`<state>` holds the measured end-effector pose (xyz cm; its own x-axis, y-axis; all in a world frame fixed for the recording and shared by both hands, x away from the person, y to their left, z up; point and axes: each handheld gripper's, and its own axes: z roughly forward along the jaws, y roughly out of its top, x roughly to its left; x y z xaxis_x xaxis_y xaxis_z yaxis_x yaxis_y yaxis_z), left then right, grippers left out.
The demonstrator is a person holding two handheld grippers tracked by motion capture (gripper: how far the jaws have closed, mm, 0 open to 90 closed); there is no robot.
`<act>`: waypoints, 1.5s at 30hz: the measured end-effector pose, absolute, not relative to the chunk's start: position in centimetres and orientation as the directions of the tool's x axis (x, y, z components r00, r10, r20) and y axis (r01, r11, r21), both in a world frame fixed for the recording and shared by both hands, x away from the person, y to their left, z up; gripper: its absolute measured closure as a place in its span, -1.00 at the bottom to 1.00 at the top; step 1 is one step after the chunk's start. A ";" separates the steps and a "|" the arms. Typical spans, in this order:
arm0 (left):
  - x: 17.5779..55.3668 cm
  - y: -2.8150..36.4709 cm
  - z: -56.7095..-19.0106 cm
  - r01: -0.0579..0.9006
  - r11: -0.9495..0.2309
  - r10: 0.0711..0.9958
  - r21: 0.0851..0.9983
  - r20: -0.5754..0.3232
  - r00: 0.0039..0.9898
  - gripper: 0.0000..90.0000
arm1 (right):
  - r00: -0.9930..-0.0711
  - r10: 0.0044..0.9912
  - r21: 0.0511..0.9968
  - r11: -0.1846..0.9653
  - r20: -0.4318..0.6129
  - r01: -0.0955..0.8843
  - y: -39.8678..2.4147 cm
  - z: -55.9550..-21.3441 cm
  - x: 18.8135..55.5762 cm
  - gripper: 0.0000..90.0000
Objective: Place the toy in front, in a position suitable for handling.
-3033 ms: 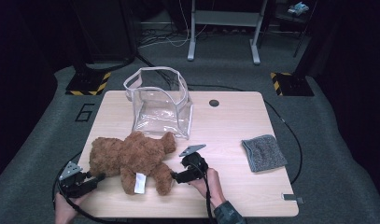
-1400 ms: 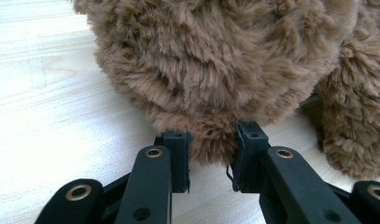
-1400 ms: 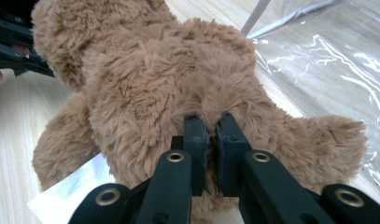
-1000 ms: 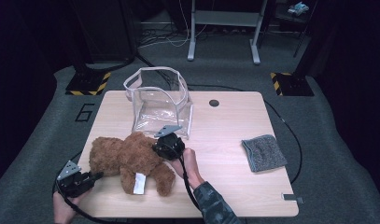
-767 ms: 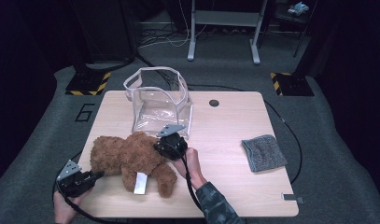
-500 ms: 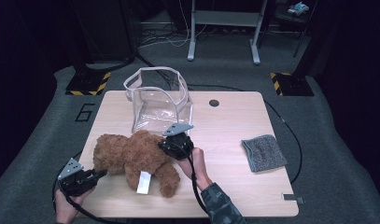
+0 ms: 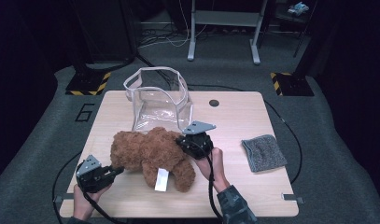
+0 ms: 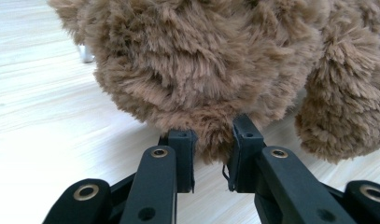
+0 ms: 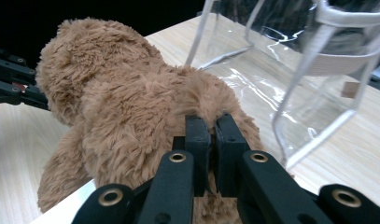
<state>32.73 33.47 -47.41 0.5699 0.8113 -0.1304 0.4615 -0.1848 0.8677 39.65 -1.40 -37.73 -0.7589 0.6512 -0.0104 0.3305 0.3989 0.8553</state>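
tongs (image 9: pixel 211 154) pinching brown teddy bear (image 9: pixel 131 107)

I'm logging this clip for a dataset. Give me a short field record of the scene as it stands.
held thing: brown teddy bear, lying on the table
left tongs: shut on a tuft of the bear's fur
right tongs: shut on the bear's fur
behind the bear: clear plastic bag, open, upright
right side of table: grey cloth, untouched
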 end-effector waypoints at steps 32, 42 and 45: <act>36.4 25.3 -47.8 0.463 -0.216 0.729 0.860 -0.173 0.662 0.67 | -0.669 0.741 0.841 0.397 -0.058 0.367 -9.3 -37.1 39.9 0.92; 37.4 23.2 -47.5 0.457 -0.235 0.713 0.858 -0.167 0.680 0.67 | -0.636 0.768 0.841 0.395 -0.082 0.369 -10.9 -36.5 40.0 0.92; 37.7 22.6 -47.4 0.468 -0.234 0.706 0.852 -0.182 0.684 0.68 | -0.629 0.773 0.839 0.394 -0.082 0.375 -11.4 -36.5 40.3 0.92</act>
<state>37.74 22.61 -47.41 0.6842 0.7062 -0.1821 0.4682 -0.2338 0.8521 40.33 -11.43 -36.45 -0.6289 0.7731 -0.0822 0.3753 0.3945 0.8387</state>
